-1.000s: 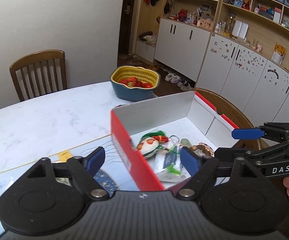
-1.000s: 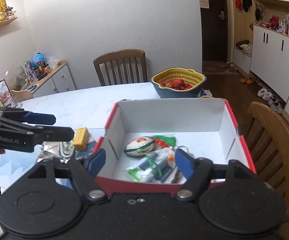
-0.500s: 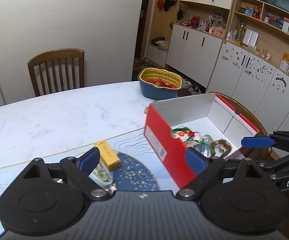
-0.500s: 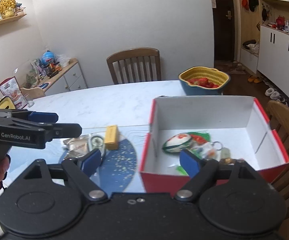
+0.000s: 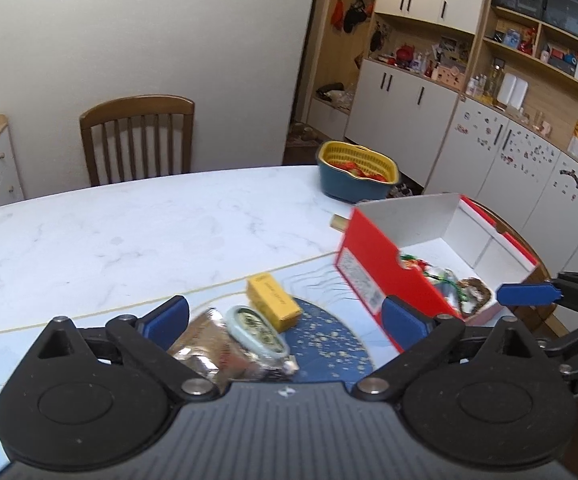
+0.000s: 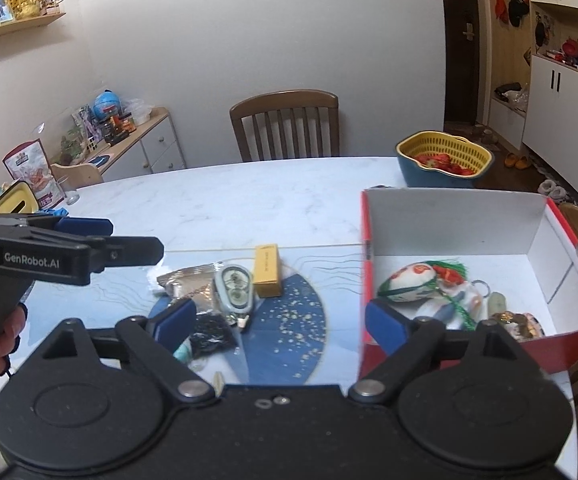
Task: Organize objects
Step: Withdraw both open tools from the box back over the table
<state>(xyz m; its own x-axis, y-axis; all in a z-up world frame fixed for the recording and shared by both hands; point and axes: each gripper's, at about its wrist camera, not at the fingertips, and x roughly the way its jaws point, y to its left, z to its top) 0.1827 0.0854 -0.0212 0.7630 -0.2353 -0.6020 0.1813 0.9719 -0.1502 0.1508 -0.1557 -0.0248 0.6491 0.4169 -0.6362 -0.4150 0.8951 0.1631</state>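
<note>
One box (image 6: pixel 453 220) – two chairs (image 6: pixel 285 124) – one basket (image 6: pixel 445 160)

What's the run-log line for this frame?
left gripper: opening, empty | right gripper: opening, empty | yellow box, foil pouch: on table | red box: partly filled

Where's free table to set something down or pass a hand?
Free: the bare marble between the chair, the strawberry basket and the loose pile. Also the blue mat patch between the pile and the red box. Crowded: the yellow box, tape dispenser and foil packet cluster; the box's near half.
</note>
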